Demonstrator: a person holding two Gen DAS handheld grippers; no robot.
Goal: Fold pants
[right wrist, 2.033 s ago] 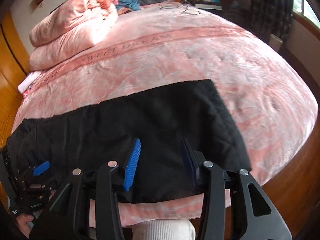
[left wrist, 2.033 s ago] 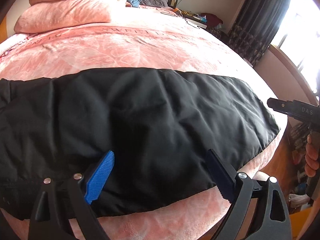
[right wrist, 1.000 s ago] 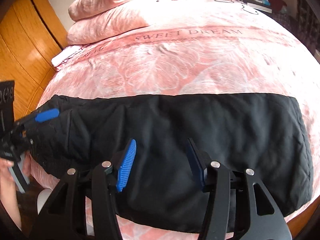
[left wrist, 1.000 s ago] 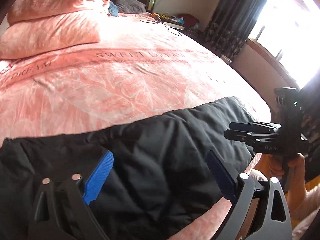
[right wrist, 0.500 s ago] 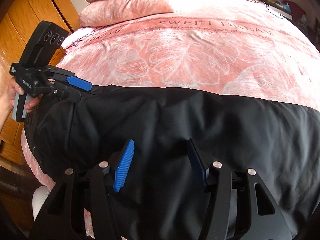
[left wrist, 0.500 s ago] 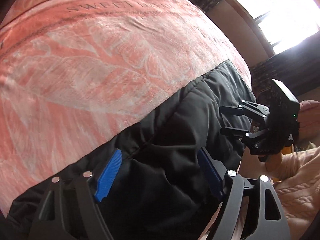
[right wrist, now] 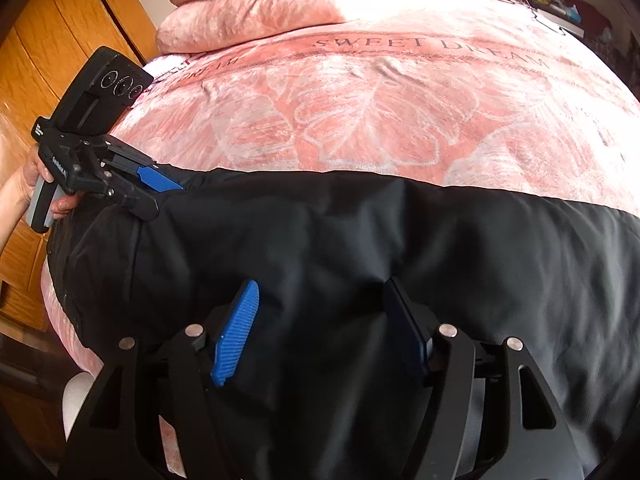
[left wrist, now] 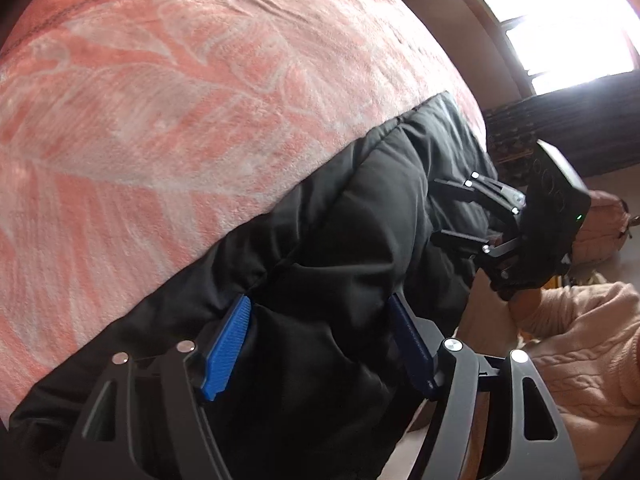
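Black padded pants [right wrist: 360, 248] on pink bed [right wrist: 380, 112]: left gripper [left wrist: 320, 336] closing, right gripper [right wrist: 320, 328] opening, both straddling unpinched cloth; next I pinch and fold.

Big pink bedspread [right wrist: 380, 120] with white leaf prints and "SWEET DREAM" lettering across it. Folded pink quilt [right wrist: 256, 8] piled up near the head end, orange wooden cabinets [right wrist: 48, 40] on one side, bright window [left wrist: 560, 24] with dark curtains [left wrist: 580, 128] below it.

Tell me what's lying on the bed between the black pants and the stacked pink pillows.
Nothing: in the right wrist view, only bare pink bedspread printed with leaves and "SWEET DREAM" runs from the black pants to the pillows.
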